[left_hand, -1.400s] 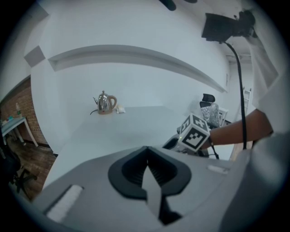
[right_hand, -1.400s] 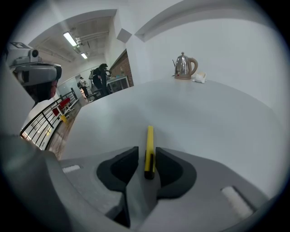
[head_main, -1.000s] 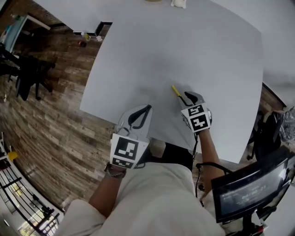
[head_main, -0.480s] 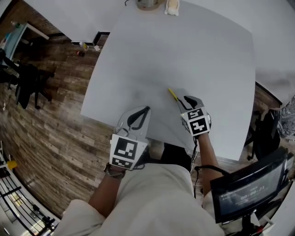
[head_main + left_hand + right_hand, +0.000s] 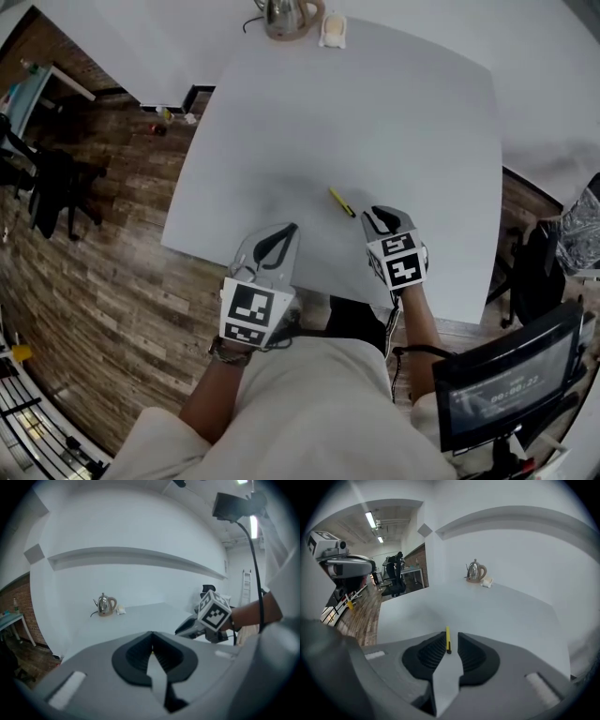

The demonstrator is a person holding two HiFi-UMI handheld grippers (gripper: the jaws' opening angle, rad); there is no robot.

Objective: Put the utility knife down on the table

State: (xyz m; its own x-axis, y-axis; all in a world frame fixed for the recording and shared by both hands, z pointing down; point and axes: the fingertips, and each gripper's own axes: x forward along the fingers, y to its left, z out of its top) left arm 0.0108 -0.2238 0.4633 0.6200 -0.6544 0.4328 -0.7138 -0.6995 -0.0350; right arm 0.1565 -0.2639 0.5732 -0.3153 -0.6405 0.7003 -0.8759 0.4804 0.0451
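Observation:
The yellow utility knife [image 5: 341, 202] lies flat on the white table [image 5: 394, 122], free of both grippers. My right gripper [image 5: 374, 217] hovers just behind its near end, a little above the table. In the right gripper view the knife [image 5: 447, 641] shows through the gap of that gripper [image 5: 451, 637], on the table beyond the tips. Its jaws have just been closing, stand apart and hold nothing. My left gripper [image 5: 282, 234] is near the table's front edge, left of the knife. Its pads [image 5: 140, 651] meet at the tips with nothing between them.
A steel kettle [image 5: 284, 16] and a small white object [image 5: 333, 30] stand at the table's far edge. Wooden floor [image 5: 103, 244] lies to the left, with dark chairs [image 5: 47, 183]. A monitor [image 5: 511, 384] sits at the lower right.
The right gripper has drawn back and up from the knife, leaving a gap where its tips were beside it. The knife stays on the table. The left gripper has hardly moved.

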